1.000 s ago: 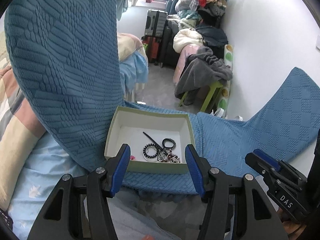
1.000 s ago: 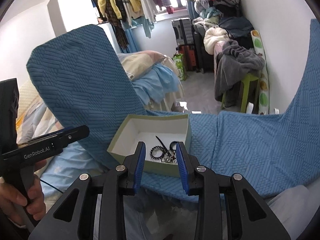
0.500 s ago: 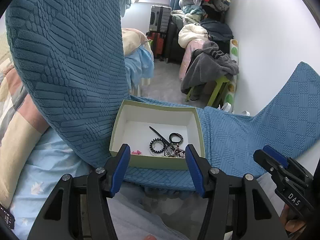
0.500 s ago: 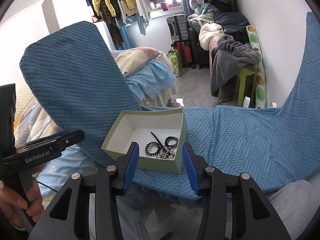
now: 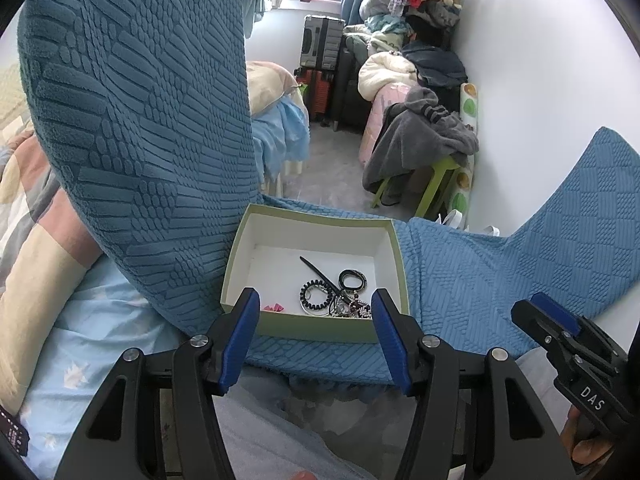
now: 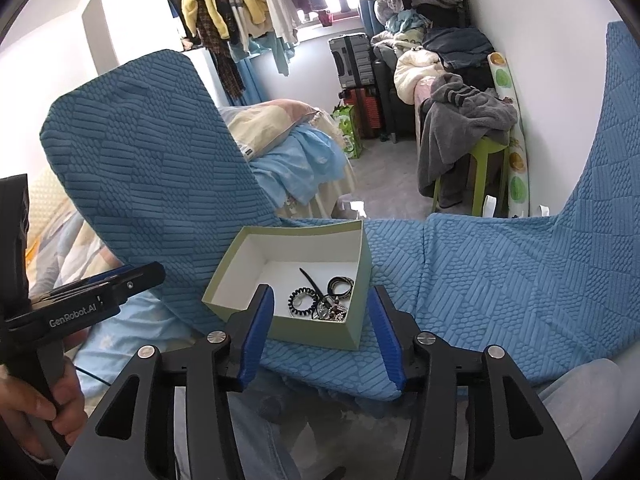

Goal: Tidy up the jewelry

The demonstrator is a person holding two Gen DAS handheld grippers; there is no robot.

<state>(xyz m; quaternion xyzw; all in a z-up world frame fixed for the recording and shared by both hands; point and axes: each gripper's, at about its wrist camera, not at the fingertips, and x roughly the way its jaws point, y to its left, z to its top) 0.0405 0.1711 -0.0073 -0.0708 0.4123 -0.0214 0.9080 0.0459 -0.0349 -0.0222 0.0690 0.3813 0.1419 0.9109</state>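
Observation:
A pale green box (image 5: 316,332) with a white inside sits on a blue textured cover (image 5: 480,272). In it lie a black coiled hair tie (image 5: 315,297), a black stick (image 5: 318,272), a dark band (image 5: 353,279), a beaded tangle (image 5: 352,308) and a small pink piece (image 5: 274,307). My left gripper (image 5: 314,328) is open and empty, just in front of the box. My right gripper (image 6: 320,326) is open and empty, also before the box (image 6: 312,336). The same jewelry (image 6: 320,300) shows in the right wrist view.
The blue cover rises high at the left (image 5: 140,120) and right (image 6: 600,200). A bed with light blue sheet (image 5: 80,340) lies at the left. Beyond are a green stool with grey clothes (image 5: 420,152), suitcases (image 5: 320,48) and hanging clothes (image 6: 240,12).
Both grippers have drawn back and up from the box, so more of its inside shows. The right gripper's jaws have opened wider.

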